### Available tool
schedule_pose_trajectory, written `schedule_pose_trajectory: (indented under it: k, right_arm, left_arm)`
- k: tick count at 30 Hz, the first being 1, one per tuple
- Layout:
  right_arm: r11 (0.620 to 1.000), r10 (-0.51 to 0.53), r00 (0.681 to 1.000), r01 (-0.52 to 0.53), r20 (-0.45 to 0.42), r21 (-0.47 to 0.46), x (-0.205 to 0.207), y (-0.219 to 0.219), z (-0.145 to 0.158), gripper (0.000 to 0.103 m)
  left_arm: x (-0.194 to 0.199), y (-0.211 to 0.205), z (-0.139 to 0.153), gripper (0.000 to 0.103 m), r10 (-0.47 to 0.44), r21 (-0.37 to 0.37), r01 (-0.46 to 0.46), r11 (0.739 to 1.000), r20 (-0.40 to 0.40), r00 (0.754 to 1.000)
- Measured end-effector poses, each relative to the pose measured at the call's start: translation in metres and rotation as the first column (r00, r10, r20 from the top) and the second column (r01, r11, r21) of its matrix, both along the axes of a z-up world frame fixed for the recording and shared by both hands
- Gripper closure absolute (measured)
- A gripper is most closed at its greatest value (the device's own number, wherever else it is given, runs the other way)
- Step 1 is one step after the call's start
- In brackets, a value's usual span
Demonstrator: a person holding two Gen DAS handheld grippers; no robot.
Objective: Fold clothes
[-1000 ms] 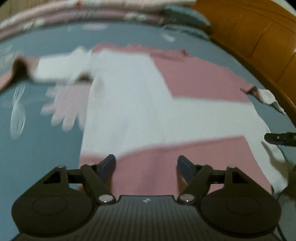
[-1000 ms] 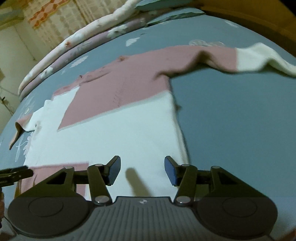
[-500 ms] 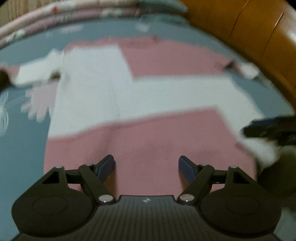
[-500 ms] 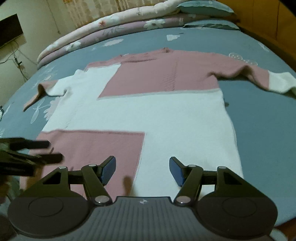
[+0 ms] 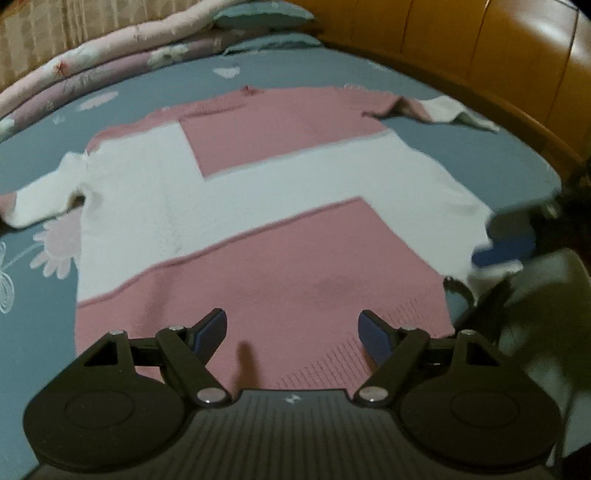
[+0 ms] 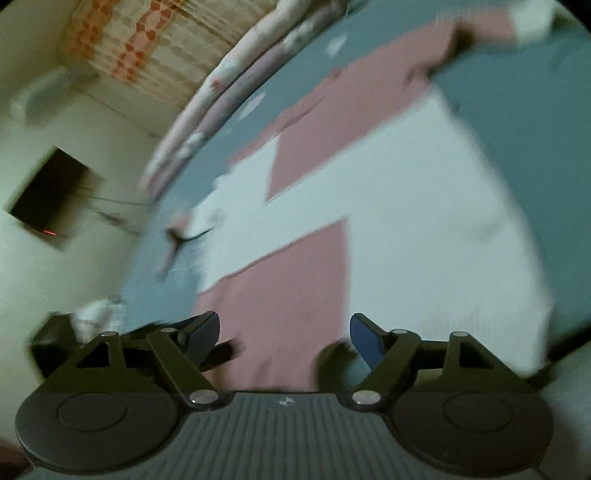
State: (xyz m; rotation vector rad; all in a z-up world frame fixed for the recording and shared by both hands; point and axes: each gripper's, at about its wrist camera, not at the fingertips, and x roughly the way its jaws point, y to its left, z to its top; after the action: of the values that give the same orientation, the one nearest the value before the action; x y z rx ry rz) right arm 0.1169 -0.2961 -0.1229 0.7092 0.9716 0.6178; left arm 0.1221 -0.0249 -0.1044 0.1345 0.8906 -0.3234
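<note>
A sweater (image 5: 258, 206) of soft, finely ribbed knit, blocked in pink and white rectangles, lies spread flat on a bed (image 5: 461, 147) covered with a grey-blue sheet printed with pale flowers. At the left, its white sleeve (image 5: 40, 201) reaches outward beside a pink daisy print (image 5: 59, 247); at the far right, the other sleeve (image 5: 439, 109), pink with a white cuff, trails toward a curved, glossy wooden bed frame (image 5: 517, 74). Rolled floral quilts (image 5: 92, 70) and a pillow (image 5: 258, 14) line the far edge of the bed.

The left hand-held gripper (image 5: 291, 330) hovers over the pink hem panel, its blue-padded jaws wide apart and holding nothing. The right hand-held gripper (image 6: 282, 332), seen through motion blur, is near the hem as well; its jaws are opening, with cloth below them but nothing pinched between. In the left view it shows as a dark blur (image 5: 513, 240) at the white hem corner. A dark screen (image 6: 48, 197) hangs on the pale wall beyond, under a patterned curtain (image 6: 147, 40).
</note>
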Motion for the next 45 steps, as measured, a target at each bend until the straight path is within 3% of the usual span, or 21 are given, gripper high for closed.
schedule_pose_trajectory:
  k: [7, 8, 10, 16, 19, 22, 25, 31, 35, 39, 45]
  right_arm:
    - [0.995, 0.016, 0.997, -0.008, -0.081, 0.103, 0.008, 0.013, -0.045, 0.021]
    - [0.993, 0.004, 0.997, 0.005, -0.079, 0.121, 0.010, 0.011, -0.047, 0.014]
    - [0.987, -0.018, 0.997, 0.030, -0.075, 0.160, 0.013, 0.009, -0.052, 0.013]
    - [0.941, -0.008, 1.000, 0.016, -0.025, 0.339, -0.002, -0.013, -0.026, 0.013]
    - [0.930, -0.003, 0.999, -0.009, 0.033, 0.368, -0.011, -0.026, -0.004, 0.013]
    - [0.973, -0.065, 0.994, 0.043, 0.091, 0.227, -0.014, -0.035, 0.015, 0.012]
    - [0.992, -0.109, 0.990, 0.102, 0.088, 0.080, -0.011, -0.038, 0.011, 0.012]
    - [0.988, -0.142, 0.989, 0.144, -0.037, 0.058, -0.007, -0.040, -0.035, 0.012]
    - [0.980, -0.148, 0.981, 0.162, -0.126, 0.113, -0.020, -0.054, -0.038, 0.012]
    - [0.985, -0.159, 0.985, 0.162, -0.061, 0.053, -0.030, -0.058, -0.016, 0.012]
    - [0.989, -0.146, 0.980, 0.140, -0.135, -0.052, -0.040, -0.048, -0.030, 0.012]
  left_arm:
    - [0.020, 0.015, -0.024, 0.025, 0.112, -0.054, -0.115, 0.992, -0.064, 0.992]
    - [0.020, 0.017, -0.024, 0.025, 0.114, -0.062, -0.118, 0.991, -0.069, 0.991]
    - [0.021, 0.018, -0.023, 0.025, 0.116, -0.071, -0.121, 0.990, -0.078, 0.990]
    - [0.022, 0.021, -0.019, 0.024, 0.119, -0.060, -0.124, 0.990, -0.083, 0.989]
    - [0.023, 0.015, -0.015, 0.025, 0.097, -0.061, -0.101, 0.993, -0.058, 0.994]
    - [0.025, 0.004, -0.009, 0.025, 0.067, -0.058, -0.068, 0.996, -0.017, 0.998]
    - [0.027, -0.012, -0.008, 0.025, 0.014, -0.078, -0.012, 0.997, 0.020, 1.000]
    - [0.016, -0.027, -0.027, 0.024, -0.059, -0.051, 0.058, 0.997, -0.007, 0.998]
    - [0.005, -0.018, -0.024, 0.022, -0.076, -0.065, 0.073, 0.995, -0.044, 0.996]
    - [0.009, -0.012, -0.009, 0.022, -0.010, -0.121, 0.006, 0.993, -0.030, 0.999]
    - [0.006, -0.021, 0.001, 0.022, -0.062, -0.179, 0.063, 0.982, 0.009, 0.998]
